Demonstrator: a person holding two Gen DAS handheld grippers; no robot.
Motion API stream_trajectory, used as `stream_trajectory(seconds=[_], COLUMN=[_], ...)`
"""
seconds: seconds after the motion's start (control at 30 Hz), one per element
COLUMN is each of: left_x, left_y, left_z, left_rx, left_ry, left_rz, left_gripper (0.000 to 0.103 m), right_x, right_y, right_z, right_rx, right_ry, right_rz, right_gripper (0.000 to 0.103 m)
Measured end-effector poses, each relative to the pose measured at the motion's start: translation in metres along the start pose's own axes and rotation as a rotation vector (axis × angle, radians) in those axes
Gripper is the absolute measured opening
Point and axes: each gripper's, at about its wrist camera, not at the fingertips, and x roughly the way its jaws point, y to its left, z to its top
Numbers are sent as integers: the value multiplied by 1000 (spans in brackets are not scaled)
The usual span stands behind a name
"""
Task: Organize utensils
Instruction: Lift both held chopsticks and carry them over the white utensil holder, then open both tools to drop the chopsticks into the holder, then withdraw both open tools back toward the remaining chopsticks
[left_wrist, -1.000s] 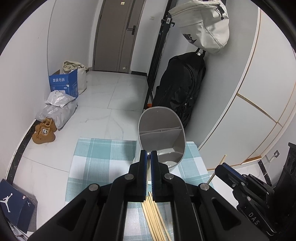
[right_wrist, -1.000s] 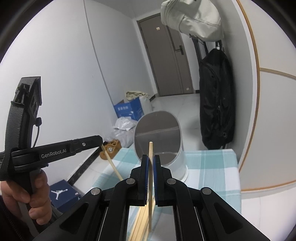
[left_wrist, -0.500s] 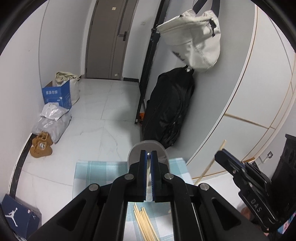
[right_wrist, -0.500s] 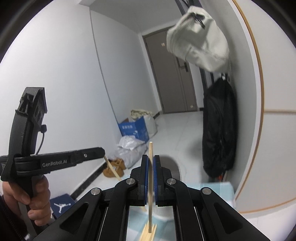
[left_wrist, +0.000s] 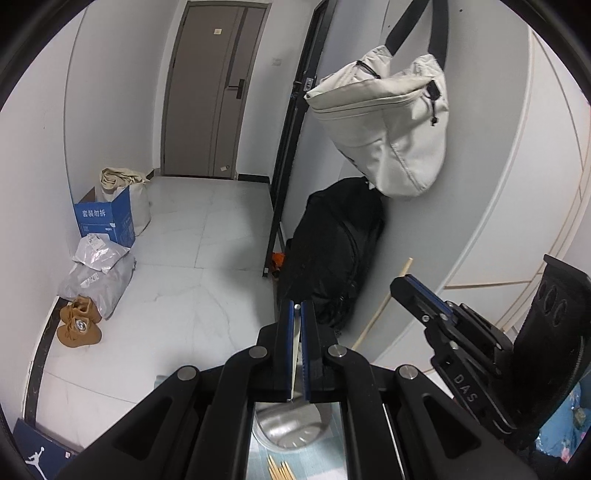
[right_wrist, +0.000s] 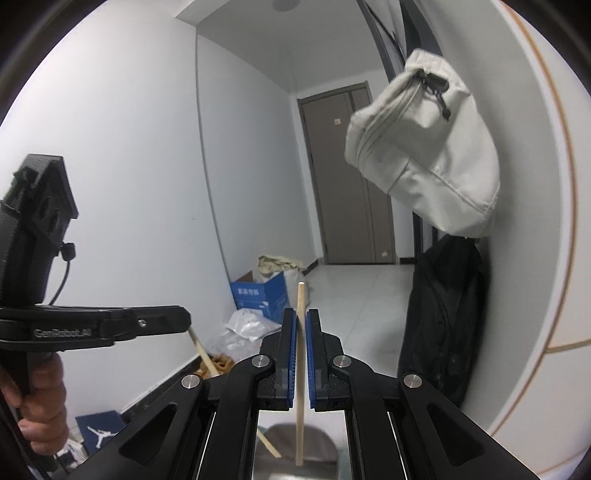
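My left gripper (left_wrist: 296, 310) is shut on a wooden chopstick (left_wrist: 294, 358) that hangs down toward the metal utensil holder (left_wrist: 291, 428) below it. My right gripper (right_wrist: 301, 317) is shut on another wooden chopstick (right_wrist: 300, 373), held upright with its lower end over the holder's rim (right_wrist: 295, 439). The right gripper also shows in the left wrist view (left_wrist: 406, 284) with its chopstick (left_wrist: 380, 306); the left gripper shows in the right wrist view (right_wrist: 184, 321) with its chopstick (right_wrist: 203, 354). Several loose chopsticks (left_wrist: 280, 470) lie on the checked cloth.
The teal checked tablecloth (left_wrist: 332, 443) lies under the holder. A white bag (left_wrist: 384, 125) hangs on the wall above a black backpack (left_wrist: 332, 251). A blue box (left_wrist: 105, 218), grey parcels (left_wrist: 96, 273) and brown shoes (left_wrist: 79, 325) lie on the floor at left.
Both grippers have risen and tilted up, each with its chopstick. The holder has dropped from mid-frame to the bottom edge of both views.
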Motion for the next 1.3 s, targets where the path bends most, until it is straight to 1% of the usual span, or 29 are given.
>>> stream_trajectory(seconds=[0.1,0.23,0.4,0.47,0.53,0.57,0.6,0.67,0.73,0.77,0.8,0.83,0.87,1.0,1.07,1.17,1.2,1.27,1.3], left_x=[15,38,61,68,74,74,75,74,72,70,67,65,60,51,48,38,35,29,27], left_y=[6,17,30,34,36,33,32,34,38,41,44,45,48,50,48,44,43,41,39], left_z=[-5,-17,-26,-27,-29,-29,-29,-29,-29,-29,-29,-29,-30,-35,-37,-43,-45,-49,-52], left_rx=[6,-1,-25,-35,-34,-28,-18,-23,-42,-55,-69,-79,-87,-91,-85,-78,-77,-75,-75], left_ry=[4,37,94,121,152,160,167,167,170,165,153,138,121,113,105,94,90,80,78], left_rz=[23,28,11,-10,-57,-59,-53,-29,-28,-29,-23,-11,0,33,56,85,94,109,114], left_gripper=[0,0,0,0,0,0,0,1,13,28,39,42,42,42,44,55,58,58,58], right_x=[20,39,58,64,73,75,77,83,83,81,78,74,68,46,35,19,13,6,0], right_y=[-4,-7,-8,-7,-8,-8,-9,-10,-12,-13,-14,-14,-15,-15,-17,-16,-16,-14,-13], right_z=[-7,-24,-49,-60,-69,-72,-74,-78,-80,-80,-80,-79,-79,-79,-79,-82,-82,-82,-82], right_rx=[-5,-10,-40,-52,-53,-46,-38,-6,36,46,53,59,65,71,87,95,100,111,113], right_ry=[5,17,53,77,119,139,155,192,220,222,222,222,220,206,200,195,192,187,182], right_rz=[0,3,21,31,45,57,66,108,150,158,159,158,157,124,118,100,97,96,93], right_gripper=[4,4,4,4,4,4,7,7,8,10,17,20,24,39,42,43,46,51,51])
